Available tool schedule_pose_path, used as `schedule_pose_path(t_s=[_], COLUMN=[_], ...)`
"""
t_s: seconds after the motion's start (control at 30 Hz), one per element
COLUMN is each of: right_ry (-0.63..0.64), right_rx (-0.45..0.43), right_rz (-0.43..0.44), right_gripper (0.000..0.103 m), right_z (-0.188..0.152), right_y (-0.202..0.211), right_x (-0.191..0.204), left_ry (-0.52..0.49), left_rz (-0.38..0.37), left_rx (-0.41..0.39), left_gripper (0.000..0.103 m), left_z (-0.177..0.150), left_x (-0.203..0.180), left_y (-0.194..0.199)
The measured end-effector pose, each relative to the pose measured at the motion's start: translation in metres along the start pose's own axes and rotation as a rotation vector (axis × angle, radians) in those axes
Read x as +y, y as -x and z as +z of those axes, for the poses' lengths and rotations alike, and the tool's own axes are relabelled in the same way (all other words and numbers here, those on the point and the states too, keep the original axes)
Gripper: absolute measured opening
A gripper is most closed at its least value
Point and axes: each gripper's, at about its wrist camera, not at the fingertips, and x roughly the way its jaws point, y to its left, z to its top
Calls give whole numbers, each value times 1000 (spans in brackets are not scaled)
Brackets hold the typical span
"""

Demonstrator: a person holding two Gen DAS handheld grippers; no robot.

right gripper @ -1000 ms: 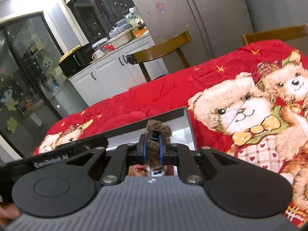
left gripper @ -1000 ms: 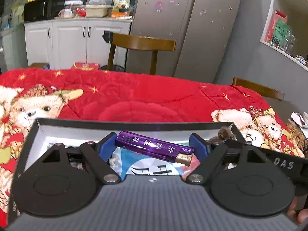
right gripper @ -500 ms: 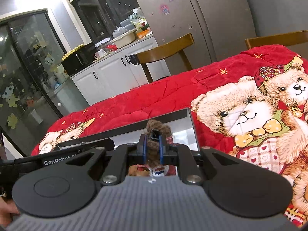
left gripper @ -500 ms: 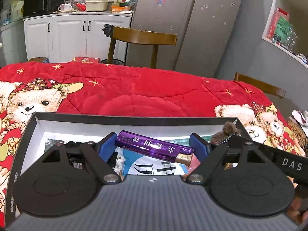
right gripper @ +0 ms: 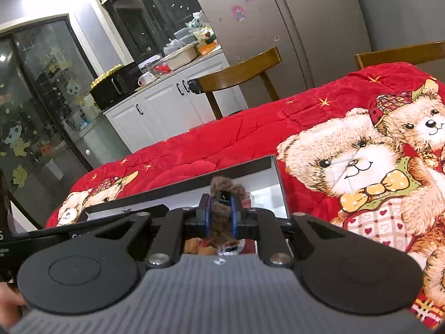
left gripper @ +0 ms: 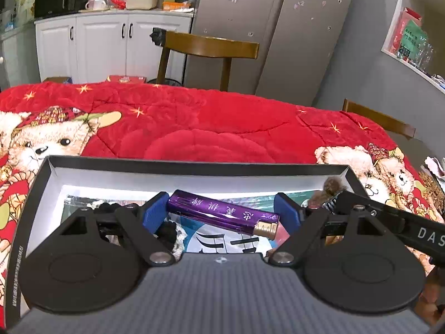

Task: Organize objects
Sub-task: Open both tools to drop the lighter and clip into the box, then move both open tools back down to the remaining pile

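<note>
My left gripper [left gripper: 222, 211] is shut on a purple lighter [left gripper: 222, 213] with a gold end, held lengthwise between the blue pads over a black box [left gripper: 178, 163] with a white inside. The box holds printed cards and a dark lacy item [left gripper: 167, 231]. My right gripper [right gripper: 220, 215] is shut on a brown fuzzy hair tie [right gripper: 224, 192] above the box's right end [right gripper: 274, 167]. The right gripper also shows in the left wrist view [left gripper: 331, 197], at the box's right side.
The box sits on a red bear-print quilt [left gripper: 200, 130] covering the table. Wooden chairs [left gripper: 208, 47] stand behind the table, with white cabinets [left gripper: 105, 41] and a grey fridge [left gripper: 278, 27] beyond. A wall shelf [left gripper: 414, 36] is at the right.
Both grippers have risen and tilted a little over the box, so more of its inside shows. The lighter and the hair tie stay gripped.
</note>
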Motion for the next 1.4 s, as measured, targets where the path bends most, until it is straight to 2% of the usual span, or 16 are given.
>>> schedule_pose_path(t_s=[0.13, 0.2, 0.23, 0.27, 0.37, 0.5, 0.67, 0.73, 0.87, 0.93, 1.03, 1.1, 1.2, 1.3, 1.37, 1.4], right_ry=[-14, -27, -31, -32, -43, -84, -66, -25, 52, 97, 165, 216, 282, 331, 329, 325], right_rx=[0, -2, -4, -10, -37, -76, -154, -187, -236, -239, -217, -204, -197, -177, -162, -151], right_rz=[8, 14, 22, 29, 70, 131, 172, 181, 176, 192, 225, 246, 251, 258, 249, 254], right_gripper=[24, 32, 43, 59, 73, 81, 93, 94, 96, 96, 96, 96, 94, 87, 77, 75], right_z=[1, 2, 3, 4, 7, 15, 22, 20, 5, -3, -20, -33, -59, -84, -98, -103], right_y=[0, 1, 1, 3, 8, 26, 78, 103, 146, 161, 175, 183, 186, 176, 166, 161], right_x=[-2, -4, -5, -5, -5, -2, 16, 24, 39, 46, 56, 63, 68, 65, 57, 53], left_ry=[3, 3, 5, 5, 12, 60, 113, 59, -73, -62, -1, -9, -62, -97, -110, -117], left_rz=[-6, -3, -2, -2, -8, -22, -109, -138, -126, -117, -137, -151, -137, -107, -88, -75], left_rx=[15, 25, 27, 27, 13, -40, -86, -97, -134, -137, -97, -84, -110, -131, -129, -127], left_gripper=[85, 85, 85, 85, 85, 85, 86, 86, 86, 86, 86, 86, 86, 86, 86, 86], left_z=[1, 2, 3, 3, 9, 21, 18, 7, -34, -57, -86, -105, -129, -150, -155, -157], left_x=[3, 4, 4, 4, 6, 12, 16, 12, 7, 13, 23, 21, 12, 3, 2, 1], left_y=[-1, -1, 0, 1, 10, 40, 97, 123, 177, 199, 221, 232, 238, 234, 228, 223])
